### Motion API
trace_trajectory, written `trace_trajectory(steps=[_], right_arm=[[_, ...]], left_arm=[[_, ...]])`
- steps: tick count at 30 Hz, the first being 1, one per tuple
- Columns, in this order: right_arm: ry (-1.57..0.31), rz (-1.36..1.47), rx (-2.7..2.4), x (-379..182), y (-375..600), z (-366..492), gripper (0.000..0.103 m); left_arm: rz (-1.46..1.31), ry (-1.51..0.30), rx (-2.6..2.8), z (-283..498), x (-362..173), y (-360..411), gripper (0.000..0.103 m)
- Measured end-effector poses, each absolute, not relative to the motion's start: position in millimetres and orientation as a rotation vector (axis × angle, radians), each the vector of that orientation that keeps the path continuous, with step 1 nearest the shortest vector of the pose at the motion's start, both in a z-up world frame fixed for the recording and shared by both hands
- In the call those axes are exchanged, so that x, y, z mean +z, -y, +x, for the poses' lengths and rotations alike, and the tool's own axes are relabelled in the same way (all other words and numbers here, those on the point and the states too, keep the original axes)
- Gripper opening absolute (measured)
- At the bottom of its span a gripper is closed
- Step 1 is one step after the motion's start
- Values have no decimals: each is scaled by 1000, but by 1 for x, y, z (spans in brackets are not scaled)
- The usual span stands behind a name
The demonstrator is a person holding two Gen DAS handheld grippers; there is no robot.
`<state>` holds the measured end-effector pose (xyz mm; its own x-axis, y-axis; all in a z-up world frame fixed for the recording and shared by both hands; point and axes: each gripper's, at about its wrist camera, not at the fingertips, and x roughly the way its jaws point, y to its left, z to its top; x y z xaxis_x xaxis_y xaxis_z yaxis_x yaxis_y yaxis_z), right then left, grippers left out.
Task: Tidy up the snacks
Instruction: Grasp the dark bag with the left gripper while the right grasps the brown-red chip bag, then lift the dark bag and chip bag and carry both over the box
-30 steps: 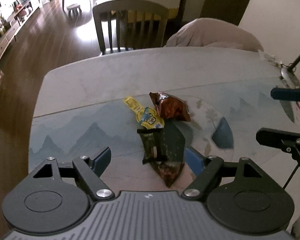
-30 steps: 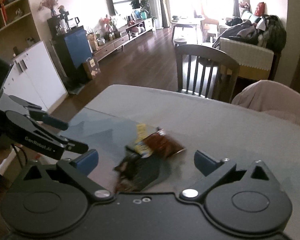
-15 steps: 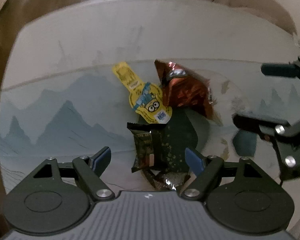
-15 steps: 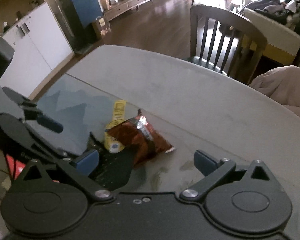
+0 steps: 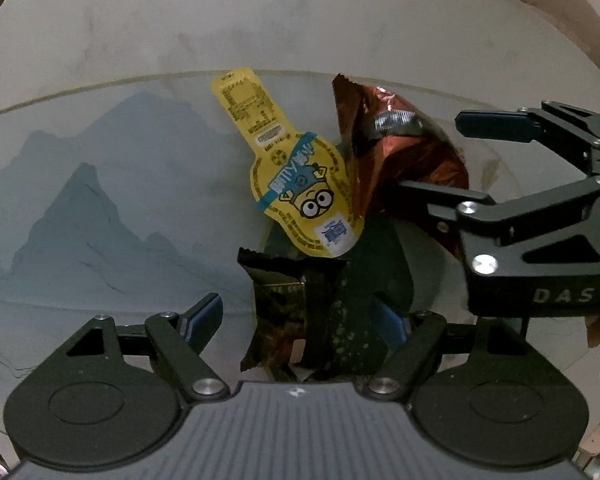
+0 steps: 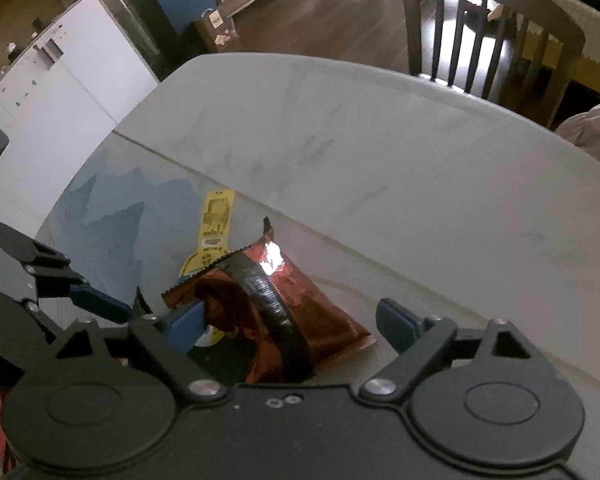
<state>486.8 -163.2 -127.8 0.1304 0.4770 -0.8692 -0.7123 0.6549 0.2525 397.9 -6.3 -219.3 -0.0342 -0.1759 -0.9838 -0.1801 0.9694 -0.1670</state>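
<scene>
A small pile of snacks lies on a mat with painted mountains [image 5: 100, 208]. It holds a yellow cartoon packet [image 5: 296, 184] [image 6: 216, 220], a red-brown foil bag [image 5: 400, 152] [image 6: 284, 308] and dark packets [image 5: 292, 304]. My left gripper [image 5: 296, 318] points straight down over the dark packets, open, with them between its fingers. My right gripper [image 6: 290, 320] [image 5: 452, 160] straddles the red-brown bag. Its jaws are closing, and its pads do not press on the bag.
The mat covers the near part of a pale marbled table [image 6: 380, 140]. A dark wooden chair [image 6: 492, 40] stands at the far edge, with a beige covered seat [image 6: 596, 132] beside it. White cabinets [image 6: 60, 80] stand to the left.
Both grippers have come down onto the pile. The left one has tipped to look straight down. The right one has moved in over the red-brown bag and its jaws have narrowed.
</scene>
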Motion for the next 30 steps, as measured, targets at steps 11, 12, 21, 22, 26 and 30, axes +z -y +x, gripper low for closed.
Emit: trace_trajectory(steps=[11,12,21,22,26,30], right_arm=[[-1117,-219,864,-131,169,479,63],[-1111,-219,855,-130,170,477,62],[-1086,-142,743,-116,189,458,46],[-1083,-126,724,-113,193,455,46],[-1053,-82,661,-98,210,441,46],[-1023,-44,610,-75,226,424,46]], left_arm=[[-207,-1568,41,389,-211,10,50],[-204,-1567,42,387,-211,11,42],[-242,-1537,84,374,-200,7,33],[-255,-1528,82,373,-196,5,33],[-285,-1483,77,368,-177,-9,33],[-297,-1438,73,359,-155,-9,33]])
